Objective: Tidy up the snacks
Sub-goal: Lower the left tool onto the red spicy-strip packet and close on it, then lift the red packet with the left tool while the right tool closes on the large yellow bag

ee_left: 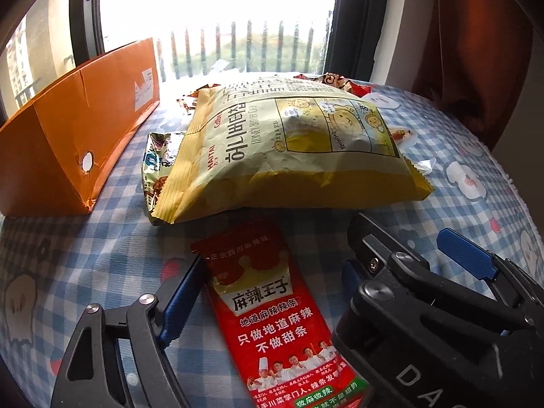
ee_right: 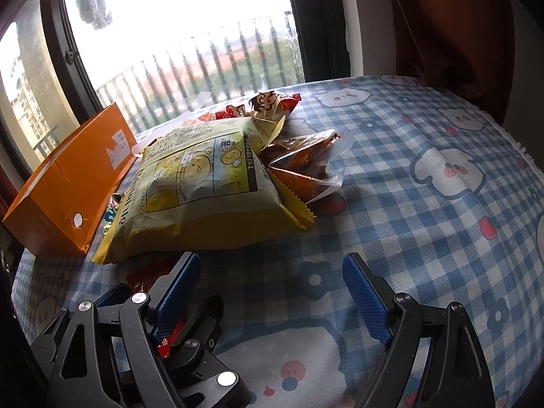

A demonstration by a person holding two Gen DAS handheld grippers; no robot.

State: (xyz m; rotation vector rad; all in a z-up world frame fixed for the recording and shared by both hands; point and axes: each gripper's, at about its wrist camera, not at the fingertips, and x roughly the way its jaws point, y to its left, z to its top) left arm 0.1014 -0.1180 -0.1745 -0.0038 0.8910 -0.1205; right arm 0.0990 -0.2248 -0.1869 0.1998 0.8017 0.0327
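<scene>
The red snack packet (ee_left: 272,309), long and flat with white and yellow Chinese lettering and a row of chefs printed low on it, lies between the left gripper's (ee_left: 268,278) blue fingers (ee_left: 180,302), which stand apart without pressing it. Just beyond the fingertips sits one big yellow chip bag (ee_left: 289,149), puffed and crinkled, with cartoon panels. One orange box (ee_left: 78,129) stands left of it. Smaller packets poke out behind: a clear one (ee_right: 302,166) of brown snacks and a cartoon-faced one (ee_right: 272,102). The right gripper (ee_right: 272,289) hangs with fingers apart over bare checked cloth (ee_right: 408,204).
</scene>
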